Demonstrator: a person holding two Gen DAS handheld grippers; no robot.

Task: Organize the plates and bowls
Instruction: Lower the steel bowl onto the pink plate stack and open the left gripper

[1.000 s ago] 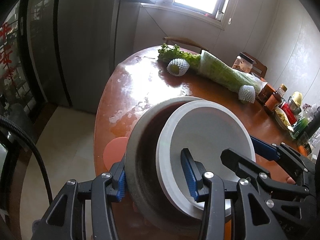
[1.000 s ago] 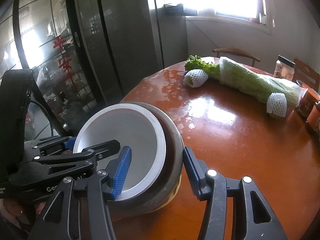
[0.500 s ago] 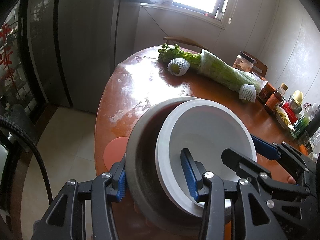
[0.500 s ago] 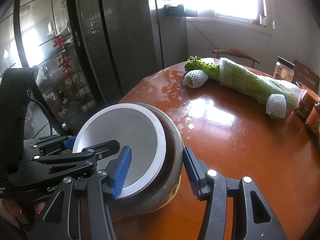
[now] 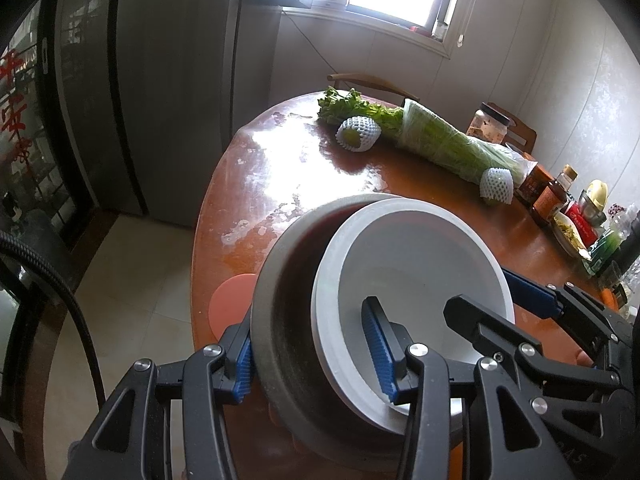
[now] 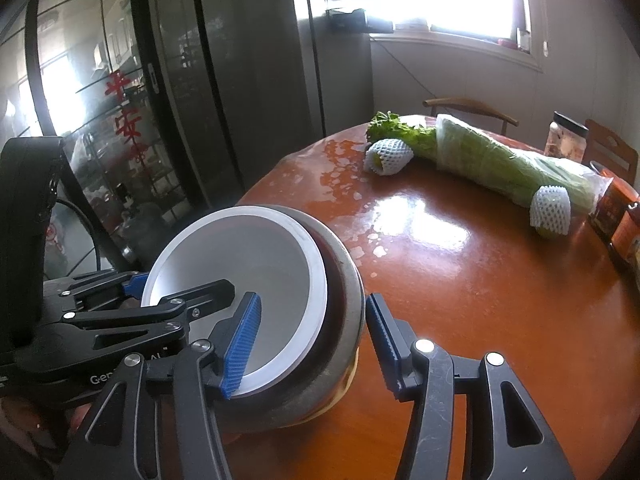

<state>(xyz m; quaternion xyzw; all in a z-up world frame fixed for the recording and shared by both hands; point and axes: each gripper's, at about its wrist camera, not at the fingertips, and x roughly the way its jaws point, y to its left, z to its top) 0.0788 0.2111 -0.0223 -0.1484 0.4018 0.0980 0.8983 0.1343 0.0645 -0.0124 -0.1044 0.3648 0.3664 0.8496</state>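
**Both grippers straddle the nested bowls at the table's near edge**

You have the round wooden table (image 6: 500, 280) filling the right wrist view from 12 to 5 o'clock, glossy and streaked with pale residue. A tall dark cabinet (image 6: 224, 80) with glass doors stands behind it at 10 to 11 o'clock.

Across the far side of the table lies a long bundle of wrapped greens (image 5: 452, 144), running from 12 toward 2 o'clock in the left wrist view. Two foam-netted fruits (image 5: 358, 134) lie against it, one at each end. Jars and bottles (image 5: 554, 196) crowd the table's edge at 3 o'clock.

The task's things sit nearest you. The dark bowl (image 5: 280, 344) rests at the near rim of the table, and the white bowl (image 5: 420, 276) sits tilted inside it, its rim leaning on the dark bowl's wall on the side toward your right gripper.

Your left gripper (image 5: 316, 356) has one blue pad outside the dark bowl's wall and the other inside the white bowl — pressed onto both rims together. Your right gripper (image 6: 308, 344) is spread wider: its left finger lies inside the white bowl, while its right finger stands just beside the dark bowl's outer wall, with a gap showing.

A pink round stool (image 5: 230, 300) shows below the table edge at 8 o'clock.
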